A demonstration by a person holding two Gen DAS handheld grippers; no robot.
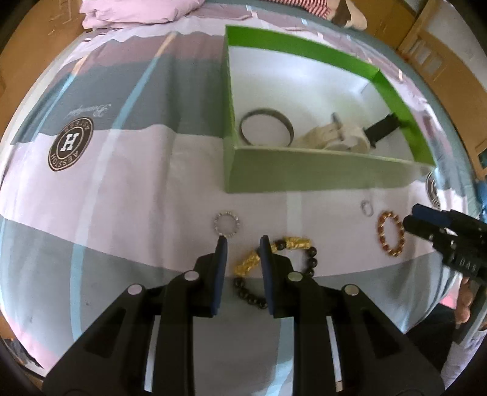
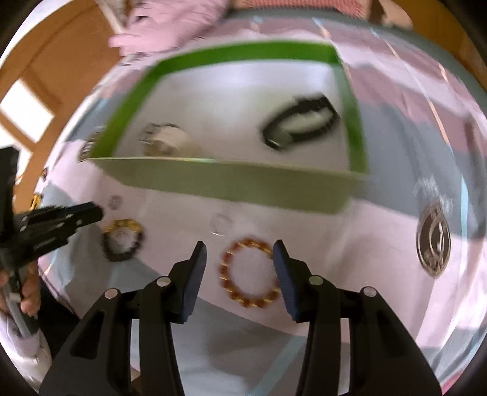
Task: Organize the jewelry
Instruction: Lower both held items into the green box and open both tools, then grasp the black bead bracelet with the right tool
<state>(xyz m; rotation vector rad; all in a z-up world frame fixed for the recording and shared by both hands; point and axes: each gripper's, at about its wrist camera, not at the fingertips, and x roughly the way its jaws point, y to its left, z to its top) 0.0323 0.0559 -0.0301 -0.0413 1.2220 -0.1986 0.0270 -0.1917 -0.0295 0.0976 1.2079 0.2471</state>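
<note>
Left tongs point(image 1: 242, 240): open, empty, hanging low over the bed; the black-and-gold bracelet point(image 1: 275, 268) lies partly between and partly under the fingers.
Right tongs point(image 2: 240, 246): open, empty, spread wide; the red-gold bracelet point(image 2: 249, 272) lies between the fingers on the bedsheet point(image 1: 121, 182), touching neither as far as the blurred view shows.
Box point(image 1: 304, 176): green walls, white floor, open top, on the bed beyond both tongs.
In the box: a grey bangle point(image 1: 266, 128) near the left wall, a cream watch-like piece point(image 1: 331, 138) beside it, a black strap point(image 1: 382, 128) toward the right wall.
On the sheet, before the box: a small silver beaded ring point(image 1: 226, 224) just ahead of the left tongs' left finger; a small clear ring point(image 1: 367, 208) near the box's front wall, just beside the red-gold bracelet.
Bed: pink, grey and pale blue sheet with round "H" logos point(image 1: 70, 144); a pink pillow point(image 1: 134, 10) at the far end.
Hand point(image 2: 27, 292): grips the left tool's handle, seen at the edge of the right view.
</note>
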